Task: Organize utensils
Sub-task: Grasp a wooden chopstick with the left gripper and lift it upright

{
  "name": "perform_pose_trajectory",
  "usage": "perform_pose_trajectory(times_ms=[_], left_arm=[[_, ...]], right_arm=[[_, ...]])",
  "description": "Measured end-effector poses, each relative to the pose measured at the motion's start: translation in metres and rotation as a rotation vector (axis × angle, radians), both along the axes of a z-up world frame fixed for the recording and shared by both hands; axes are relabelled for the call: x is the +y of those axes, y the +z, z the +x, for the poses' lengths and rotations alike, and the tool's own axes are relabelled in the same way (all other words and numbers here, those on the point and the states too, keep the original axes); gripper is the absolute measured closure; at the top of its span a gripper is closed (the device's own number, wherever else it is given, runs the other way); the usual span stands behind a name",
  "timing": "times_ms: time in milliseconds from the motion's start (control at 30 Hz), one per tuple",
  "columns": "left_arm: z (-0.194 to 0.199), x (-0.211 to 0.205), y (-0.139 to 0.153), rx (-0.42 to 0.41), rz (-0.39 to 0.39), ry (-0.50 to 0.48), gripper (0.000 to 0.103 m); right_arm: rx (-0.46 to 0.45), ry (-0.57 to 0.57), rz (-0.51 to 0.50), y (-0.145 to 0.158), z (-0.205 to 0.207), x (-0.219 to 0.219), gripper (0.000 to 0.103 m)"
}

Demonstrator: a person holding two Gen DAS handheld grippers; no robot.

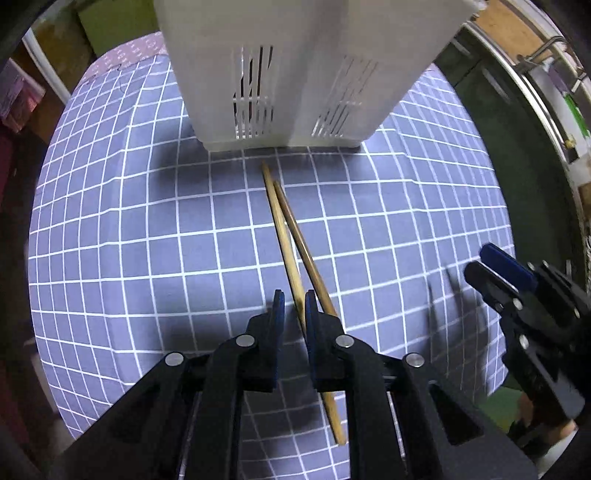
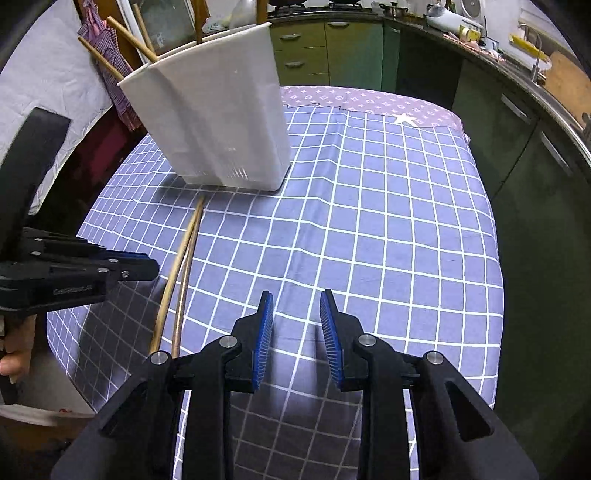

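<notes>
Two wooden chopsticks (image 1: 277, 221) (image 2: 192, 229) lie crossed on the checked cloth, their far tips near the foot of a white slotted utensil holder (image 1: 295, 74) (image 2: 214, 122). Several wooden sticks (image 2: 122, 37) stand in the holder. My left gripper (image 1: 294, 301) (image 2: 153, 264) hangs just above the chopsticks' near half, its jaws almost together. One chopstick shows through the narrow gap, the other runs under the right finger. My right gripper (image 2: 295, 325) (image 1: 480, 260) is to the right of the chopsticks, open over bare cloth with nothing between its blue pads.
The blue-grey checked cloth (image 2: 388, 221) covers a small table whose edges drop off on all sides. Green cabinets (image 2: 332, 51) and a cluttered counter (image 2: 480, 33) curve round the back and right. A hand (image 2: 14, 354) holds the left gripper's handle.
</notes>
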State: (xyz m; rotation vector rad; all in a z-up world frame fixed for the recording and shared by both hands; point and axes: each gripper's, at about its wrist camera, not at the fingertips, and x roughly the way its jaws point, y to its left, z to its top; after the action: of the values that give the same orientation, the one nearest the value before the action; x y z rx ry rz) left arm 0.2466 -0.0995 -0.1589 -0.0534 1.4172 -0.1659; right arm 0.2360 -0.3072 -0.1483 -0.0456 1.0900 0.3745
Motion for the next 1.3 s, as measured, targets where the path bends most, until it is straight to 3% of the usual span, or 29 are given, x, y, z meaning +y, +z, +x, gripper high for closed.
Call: perform_pose_trajectory(times_ms=[400, 700, 1033, 1300], left_arm=[[0.017, -0.009, -0.021, 0.055, 0.059, 0.02, 0.092], [0.018, -0.03, -0.024, 0.024, 0.111, -0.017, 0.094], [-0.019, -0.01, 0.012, -0.147, 0.092, -0.039, 0.096], [-0.04, 0.027, 0.055, -0.288, 0.042, -0.02, 0.096]], right_arm=[[0.016, -0.002, 0.026, -0.005, 0.003, -0.009, 0.076], [-0.027, 0.001, -0.004, 0.001, -0.005, -0.007, 0.07], [-0.022, 0.017, -0.027, 0.002, -0.005, 0.003, 0.07], [0.029, 0.102, -0.05, 0.0, 0.004, 0.043, 0.069]])
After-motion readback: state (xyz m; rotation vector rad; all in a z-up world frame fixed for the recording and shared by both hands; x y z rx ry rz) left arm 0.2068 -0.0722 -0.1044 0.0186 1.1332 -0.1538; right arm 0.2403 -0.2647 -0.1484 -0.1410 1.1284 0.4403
